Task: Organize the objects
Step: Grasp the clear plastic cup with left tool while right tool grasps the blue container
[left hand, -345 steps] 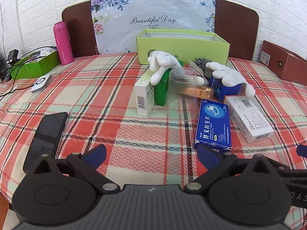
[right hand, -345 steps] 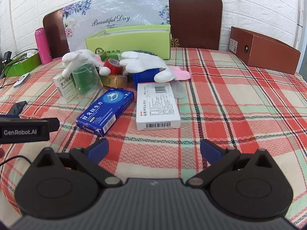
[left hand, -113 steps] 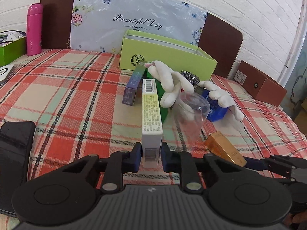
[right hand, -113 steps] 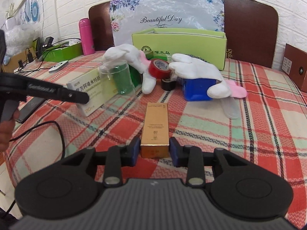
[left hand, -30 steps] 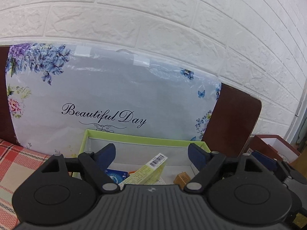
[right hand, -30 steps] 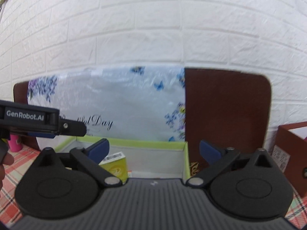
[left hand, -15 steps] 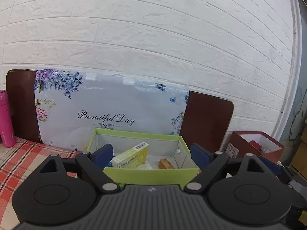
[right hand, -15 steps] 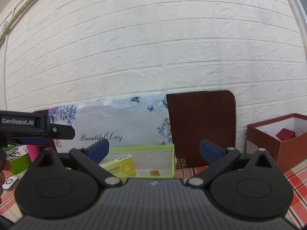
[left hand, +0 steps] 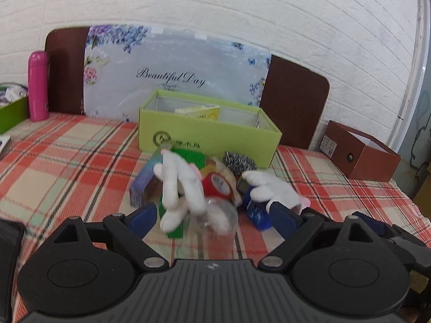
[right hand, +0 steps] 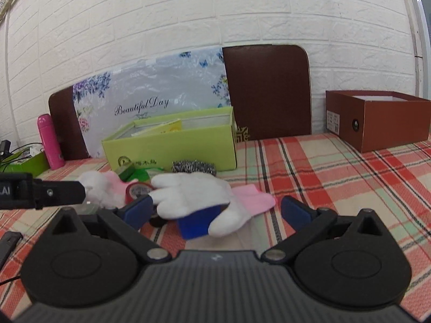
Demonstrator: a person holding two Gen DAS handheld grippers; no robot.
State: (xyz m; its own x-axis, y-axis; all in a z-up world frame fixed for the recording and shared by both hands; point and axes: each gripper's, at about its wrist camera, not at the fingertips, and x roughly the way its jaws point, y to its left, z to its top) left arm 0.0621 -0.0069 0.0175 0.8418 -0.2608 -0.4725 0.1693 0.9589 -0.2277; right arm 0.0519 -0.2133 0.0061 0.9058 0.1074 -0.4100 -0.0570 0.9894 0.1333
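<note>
A red, green and cream plaid tablecloth [left hand: 80, 145] covers the table, with a lime-green box [left hand: 207, 137] at twelve o'clock before a floral white panel [left hand: 175, 72]. White gloves [right hand: 194, 196] lie over a red tape roll [left hand: 216, 187]; a pink bottle [left hand: 37, 86] stands at ten o'clock, a brown box [right hand: 377, 119] at two

plaid-clothed table [left hand: 67, 145] with green box [left hand: 210, 137], brown box [right hand: 377, 119], pink bottle [left hand: 37, 86], steel scourer [left hand: 238, 161]
</note>
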